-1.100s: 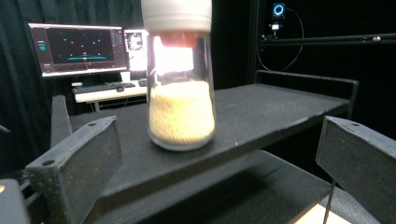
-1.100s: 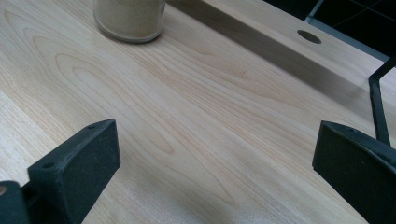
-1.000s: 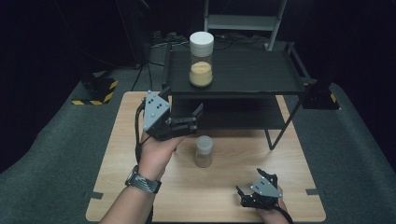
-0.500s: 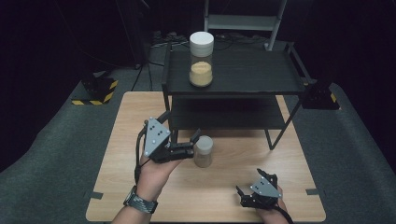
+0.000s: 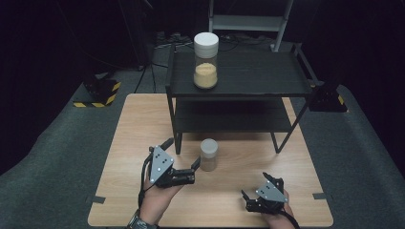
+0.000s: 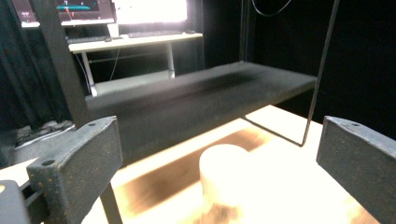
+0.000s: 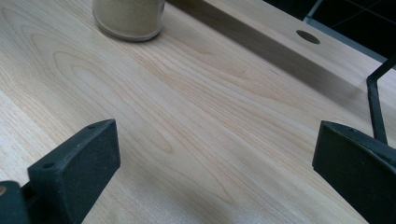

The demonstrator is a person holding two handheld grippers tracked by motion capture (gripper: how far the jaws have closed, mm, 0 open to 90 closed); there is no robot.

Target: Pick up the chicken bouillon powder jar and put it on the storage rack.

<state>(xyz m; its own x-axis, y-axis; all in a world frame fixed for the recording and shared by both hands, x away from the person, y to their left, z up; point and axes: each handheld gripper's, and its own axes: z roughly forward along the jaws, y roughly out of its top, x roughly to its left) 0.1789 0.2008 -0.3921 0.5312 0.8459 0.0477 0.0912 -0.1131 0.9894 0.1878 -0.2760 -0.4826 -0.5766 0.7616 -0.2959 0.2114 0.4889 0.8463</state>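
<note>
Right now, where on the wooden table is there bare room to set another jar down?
Bare wood lies along the wooden table's left side, beside the black metal shelf rack, and between the left tool and right tool. It is crowded around the small sand-filled jar, just ahead of the open left tool and before the rack's legs.

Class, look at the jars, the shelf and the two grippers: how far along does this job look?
Done: a tall jar already stands on the black shelf. In hand: the left gripper is open beside the small jar on the table, its fingers either side, not closed on it. Left: gripping and moving it, probably to the shelf. The right gripper rests open.
</note>
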